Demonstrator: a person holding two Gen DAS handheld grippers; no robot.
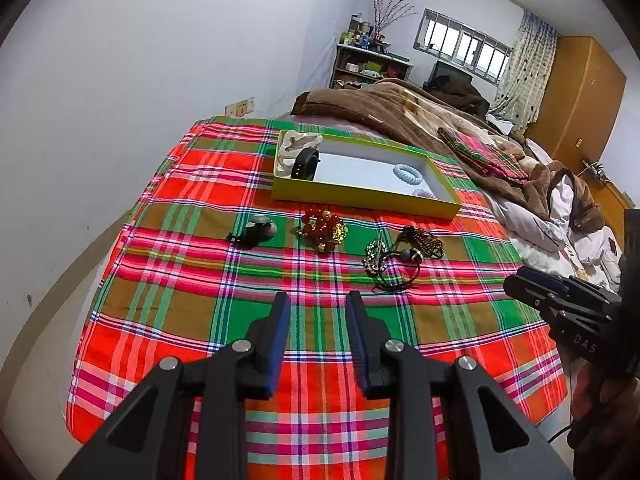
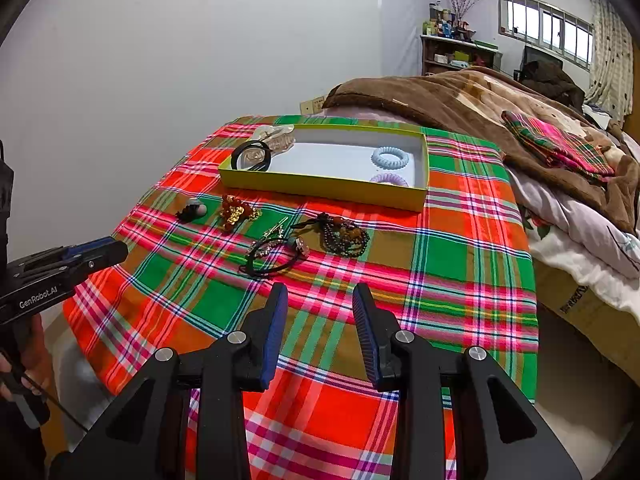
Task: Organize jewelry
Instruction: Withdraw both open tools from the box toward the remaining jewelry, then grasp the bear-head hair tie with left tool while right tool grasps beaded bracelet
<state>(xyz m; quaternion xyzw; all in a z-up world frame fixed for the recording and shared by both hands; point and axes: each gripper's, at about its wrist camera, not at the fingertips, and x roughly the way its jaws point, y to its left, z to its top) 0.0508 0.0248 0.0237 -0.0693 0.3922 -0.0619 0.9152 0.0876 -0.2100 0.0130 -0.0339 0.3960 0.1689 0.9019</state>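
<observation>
A yellow-green box [image 1: 360,197] [image 2: 320,184] lies at the far side of the plaid cloth. It holds a black bangle [image 1: 305,163] [image 2: 252,156], a clear hair claw [image 1: 298,142], a blue coil hair tie [image 1: 407,173] [image 2: 390,157] and a purple one [image 2: 389,180]. In front of it lie a black-and-grey hair tie [image 1: 256,230] [image 2: 193,210], a red-and-gold bead bracelet [image 1: 323,229] [image 2: 238,211], a black cord with rhinestone piece [image 1: 386,266] [image 2: 272,256] and dark bead bracelets [image 1: 422,240] [image 2: 344,236]. My left gripper [image 1: 318,304] is open and empty above the near cloth. My right gripper [image 2: 320,296] is open and empty.
The plaid cloth [image 1: 180,320] [image 2: 460,280] covers a table against the white wall. A bed with a brown blanket [image 1: 400,108] [image 2: 460,96] lies behind and to the right. Each gripper shows at the edge of the other's view: the right [image 1: 568,304], the left [image 2: 60,268].
</observation>
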